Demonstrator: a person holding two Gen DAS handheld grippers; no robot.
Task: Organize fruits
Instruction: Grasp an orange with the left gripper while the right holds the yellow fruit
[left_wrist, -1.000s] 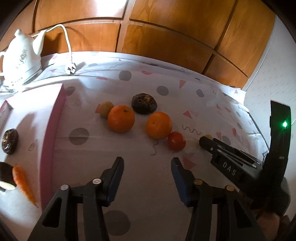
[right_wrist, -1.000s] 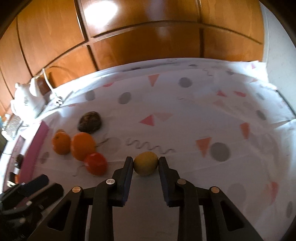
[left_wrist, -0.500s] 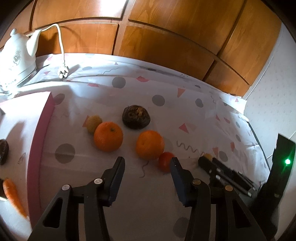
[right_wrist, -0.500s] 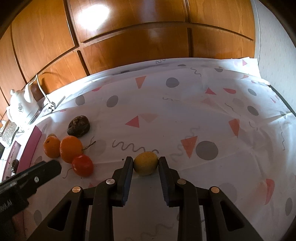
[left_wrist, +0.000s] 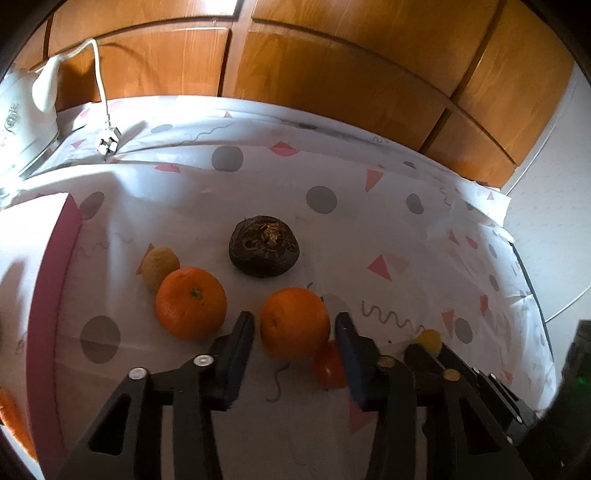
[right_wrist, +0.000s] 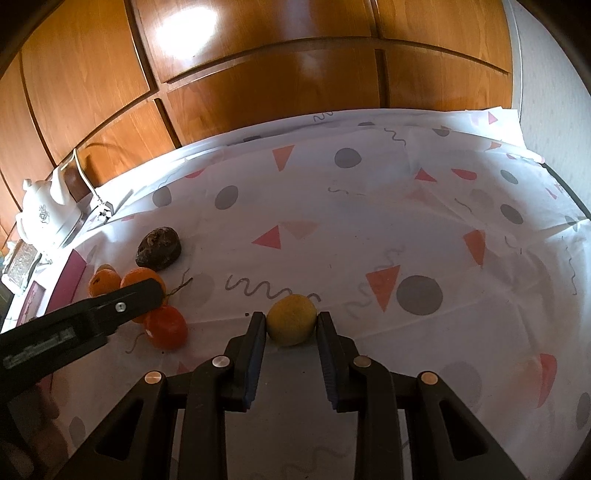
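Left wrist view: the left tool (left_wrist: 293, 330) points down at a desk under a white cloth (left_wrist: 369, 206) printed with grey dots and pink triangles.
Left tool state: its jaws have just been closing and now stand on either side of an orange (left_wrist: 294, 322); a thin gap shows beside each pad, so they are not yet pressing on it.
Orange between the jaws: on the cloth, near the middle of the fruit group.
Second orange (left_wrist: 191, 302): just to the left, stem scar up, touching a small yellowish fruit (left_wrist: 160, 266) behind it.
Small red fruit (left_wrist: 330, 366): near side of the first orange, partly hidden by the right-hand finger.
Dark wrinkled fruit (left_wrist: 263, 251): farther back, apart from the oranges.
Pink-edged board (left_wrist: 55, 295): far left; what lies on it is hard to make out.
White kettle (left_wrist: 22, 122): far left corner, its cord and plug (left_wrist: 108, 142) lying on the cloth.
Wooden panels (left_wrist: 332, 66): behind the desk.
Right wrist view: the right tool (right_wrist: 291, 325) is clamped on a small yellow fruit (right_wrist: 291, 318), both pads pressed to its sides, the fruit low over the cloth.
Yellow fruit, place: right of the fruit group, well apart from the oranges.
Left tool in this view: comes in from the left, over the oranges and the red fruit.
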